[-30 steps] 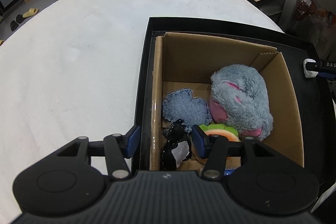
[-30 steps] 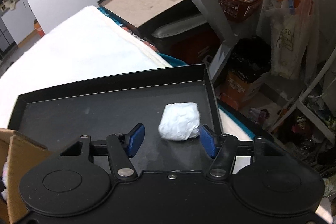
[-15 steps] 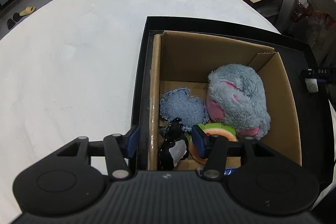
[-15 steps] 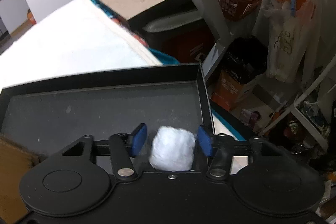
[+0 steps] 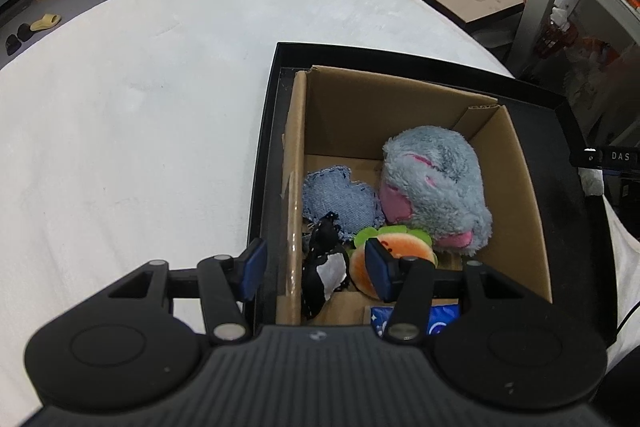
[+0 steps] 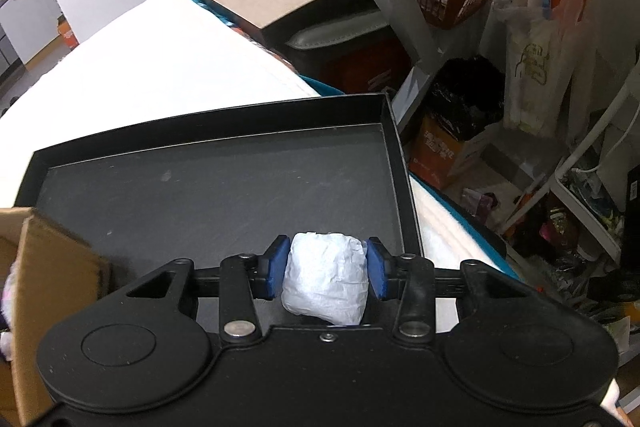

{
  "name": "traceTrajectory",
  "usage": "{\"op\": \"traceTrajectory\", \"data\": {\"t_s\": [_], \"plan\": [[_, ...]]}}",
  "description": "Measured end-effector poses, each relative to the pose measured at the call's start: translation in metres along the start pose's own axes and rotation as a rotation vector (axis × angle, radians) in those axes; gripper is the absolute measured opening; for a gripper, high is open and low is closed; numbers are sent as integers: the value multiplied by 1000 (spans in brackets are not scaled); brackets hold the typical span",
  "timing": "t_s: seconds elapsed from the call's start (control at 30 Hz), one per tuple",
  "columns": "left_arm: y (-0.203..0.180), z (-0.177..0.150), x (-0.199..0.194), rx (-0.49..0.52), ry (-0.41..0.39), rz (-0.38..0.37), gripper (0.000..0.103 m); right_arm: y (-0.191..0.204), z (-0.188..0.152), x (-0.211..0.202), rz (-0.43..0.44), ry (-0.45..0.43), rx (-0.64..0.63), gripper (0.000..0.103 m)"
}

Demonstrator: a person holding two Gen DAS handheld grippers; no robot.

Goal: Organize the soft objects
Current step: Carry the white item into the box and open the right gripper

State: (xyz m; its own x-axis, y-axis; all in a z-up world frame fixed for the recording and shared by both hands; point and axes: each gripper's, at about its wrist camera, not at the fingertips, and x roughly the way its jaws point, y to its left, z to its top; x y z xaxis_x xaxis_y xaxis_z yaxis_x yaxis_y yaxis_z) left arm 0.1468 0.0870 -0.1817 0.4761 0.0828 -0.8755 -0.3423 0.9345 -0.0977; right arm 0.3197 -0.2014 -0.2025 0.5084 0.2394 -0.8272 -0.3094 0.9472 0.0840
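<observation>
The letters "DAS" stand in white on a black bar point(image 5: 610, 158) at the right edge of the left wrist view; whatever follows them is cut off by the frame. In the right wrist view, an orange carton point(image 6: 442, 151) on the floor carries pale print, and a white plastic bag point(image 6: 534, 67) hanging near it shows a gold emblem with lettering, but neither can be read. White marks on a dark red box point(image 6: 372, 67) are likewise too small to make out.

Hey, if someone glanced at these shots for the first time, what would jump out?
The right claw, its jaws just closing, pinches a white wad above the black tray. A fluffy grey plush fills the box's right side, beside a denim heart.
</observation>
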Motion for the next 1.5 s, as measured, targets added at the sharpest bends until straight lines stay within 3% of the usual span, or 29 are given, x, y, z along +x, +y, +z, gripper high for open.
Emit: {"op": "traceTrajectory", "data": {"t_s": [0.5, 0.7, 1.13, 1.5], "plan": [[18, -21, -17, -17, -24, -82, 52, 51, -4, -67, 96, -64, -62, 41], [28, -28, -20, -29, -24, -106, 47, 78, -4, -85, 152, -77, -114, 41], [43, -42, -20, -62, -22, -185, 19, 132, -13, -104, 205, -65, -193, 41], [49, -46, -19, -88, -39, -226, 19, 178, -30, -104, 223, -19, -257, 41]]}}
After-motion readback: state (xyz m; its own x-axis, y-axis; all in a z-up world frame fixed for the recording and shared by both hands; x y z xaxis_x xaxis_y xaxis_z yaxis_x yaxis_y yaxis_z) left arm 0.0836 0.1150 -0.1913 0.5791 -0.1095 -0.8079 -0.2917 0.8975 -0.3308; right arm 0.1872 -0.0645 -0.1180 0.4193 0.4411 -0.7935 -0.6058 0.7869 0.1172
